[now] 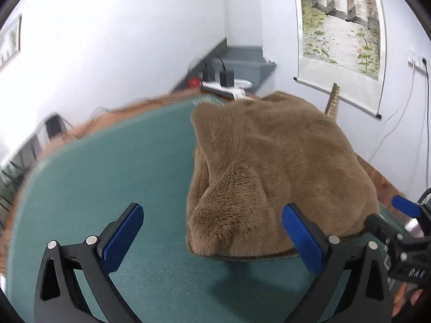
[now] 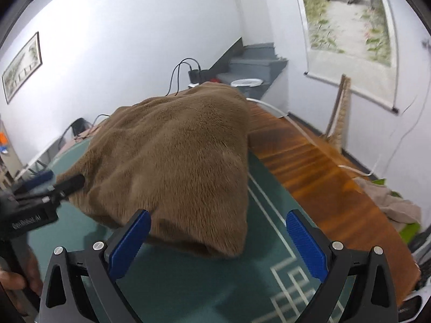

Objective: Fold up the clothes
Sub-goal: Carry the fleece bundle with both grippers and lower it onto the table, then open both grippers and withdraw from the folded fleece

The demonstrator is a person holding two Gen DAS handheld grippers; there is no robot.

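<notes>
Brown plush garment [image 1: 269, 167]: bundled in layers on green mat [image 1: 107, 188]. Left gripper [image 1: 212, 239], right gripper [image 2: 218, 242]: spread wide, empty, near hem. Fold stage unclear.

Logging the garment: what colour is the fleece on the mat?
Plain brown fleece, no pattern; clearest in the right wrist view.

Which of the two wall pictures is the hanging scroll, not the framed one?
The scroll on the right wall, above the wood floor: unframed, with a rod along its bottom. The framed picture hangs on the left wall.
</notes>
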